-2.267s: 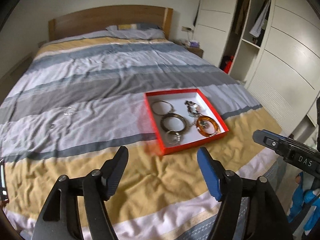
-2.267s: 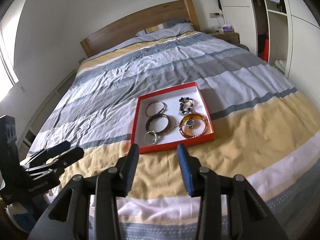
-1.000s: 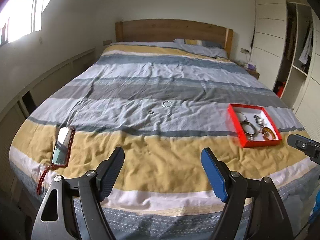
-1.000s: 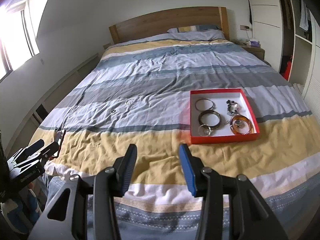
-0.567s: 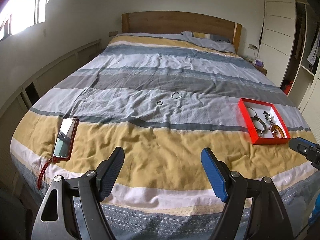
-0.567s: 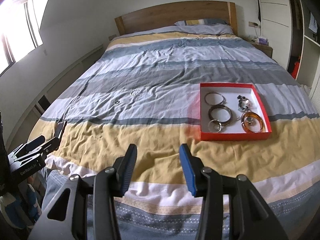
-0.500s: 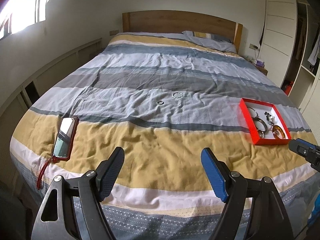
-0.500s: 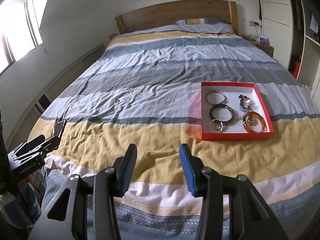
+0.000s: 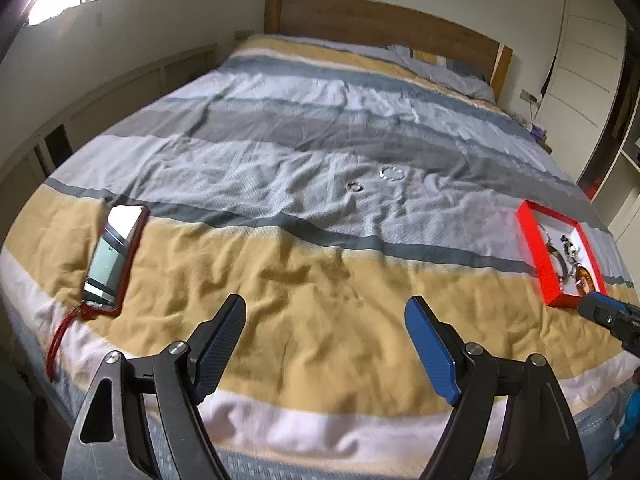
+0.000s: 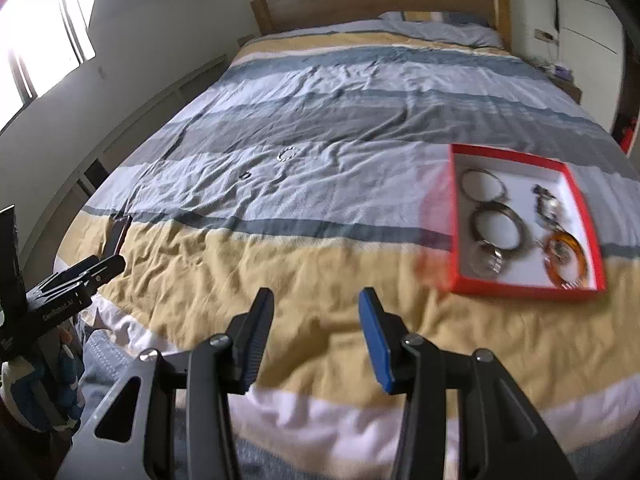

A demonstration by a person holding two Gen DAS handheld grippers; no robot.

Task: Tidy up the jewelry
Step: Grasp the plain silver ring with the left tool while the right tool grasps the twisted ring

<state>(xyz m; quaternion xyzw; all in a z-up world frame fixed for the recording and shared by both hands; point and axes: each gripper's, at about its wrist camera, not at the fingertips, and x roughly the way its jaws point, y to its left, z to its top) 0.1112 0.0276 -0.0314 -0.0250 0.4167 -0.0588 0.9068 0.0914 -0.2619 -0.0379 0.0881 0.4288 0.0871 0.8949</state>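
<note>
A red tray (image 10: 455, 208) with a white floor lies on the striped bed at the right and holds several bangles and a beaded piece; it also shows in the left wrist view (image 9: 536, 248). A clear beaded bracelet (image 9: 392, 173) and a small ring (image 9: 354, 186) lie loose on the grey stripe mid-bed; they also show in the right wrist view as the bracelet (image 10: 288, 154) and the ring (image 10: 245, 175). My left gripper (image 9: 325, 320) is open and empty above the yellow stripe. My right gripper (image 10: 316, 308) is open and empty, left of the tray.
A phone in a red case (image 9: 114, 254) with a red strap lies on the bed's left front corner. The wooden headboard (image 9: 380, 24) and pillows are at the far end. A wardrobe (image 9: 592, 80) stands to the right, a low wall ledge to the left.
Both grippers have swung left and moved closer over the bed. The tray has slid toward the right of both views. Both grippers stay open.
</note>
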